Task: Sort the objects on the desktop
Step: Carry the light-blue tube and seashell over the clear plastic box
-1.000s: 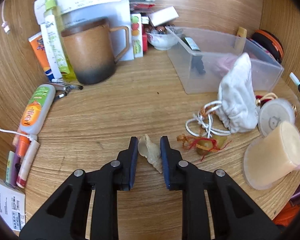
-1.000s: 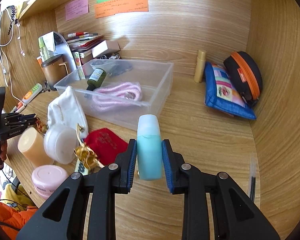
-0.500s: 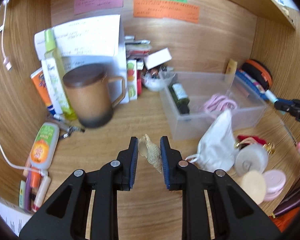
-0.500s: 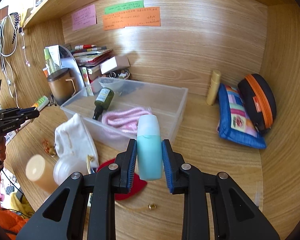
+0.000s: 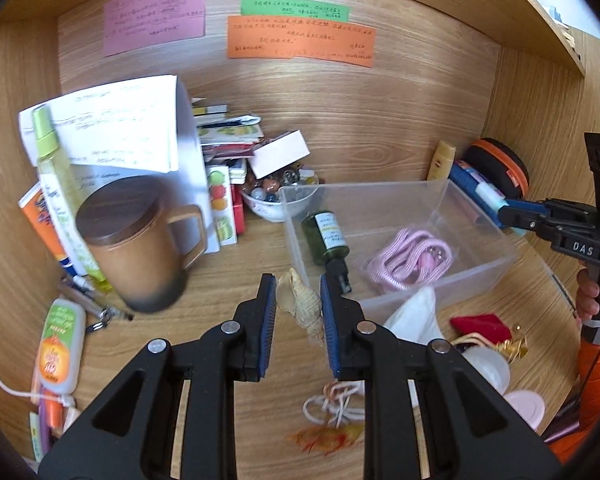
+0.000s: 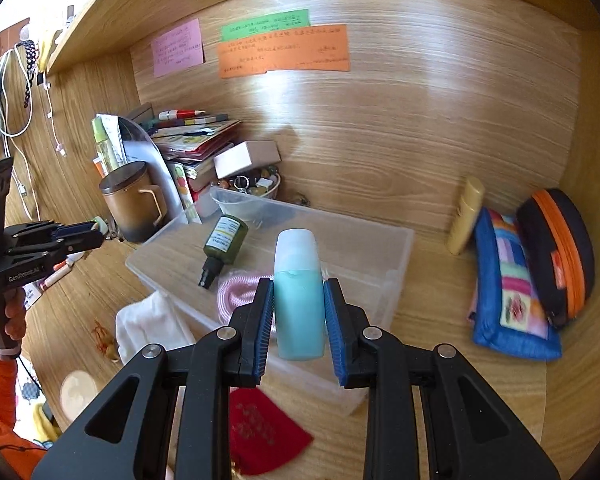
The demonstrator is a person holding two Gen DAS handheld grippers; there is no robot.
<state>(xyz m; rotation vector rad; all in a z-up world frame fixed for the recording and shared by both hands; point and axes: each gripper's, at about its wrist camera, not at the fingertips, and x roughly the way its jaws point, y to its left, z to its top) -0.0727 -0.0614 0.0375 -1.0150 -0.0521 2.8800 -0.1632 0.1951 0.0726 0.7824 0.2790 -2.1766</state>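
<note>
While you held both tools above the desk, your left gripper (image 5: 298,308) was clamped on a pale spiral seashell (image 5: 302,304), its blue pads nearly together with the shell pinched between them and its pointed end hanging downward. Your right gripper (image 6: 299,316) was closed just as tightly on a turquoise bottle (image 6: 299,294) with a translucent cap, held upright between the pads.

Just past both sets of fingers sat the clear plastic bin (image 6: 396,256), and the bottle appeared in front of its near wall. Inside the bin lay a dark green spray bottle (image 5: 329,240) on its side and a coiled pink cord (image 5: 410,254). Against the bin's near corner leaned a white cloth pouch (image 6: 152,326), with a red pouch (image 6: 260,436) on the desk just beside it (partly hidden by your right tool).

Left of the bin stood a brown lidded mug (image 5: 134,240), with a small bowl of beads (image 5: 274,200) behind it near a stack of papers. To the right of the bin lay a blue patchwork pouch (image 6: 512,292) touching a black case with an orange zip (image 6: 556,256), and a yellow tube (image 6: 466,216) leaned against the back wall.
</note>
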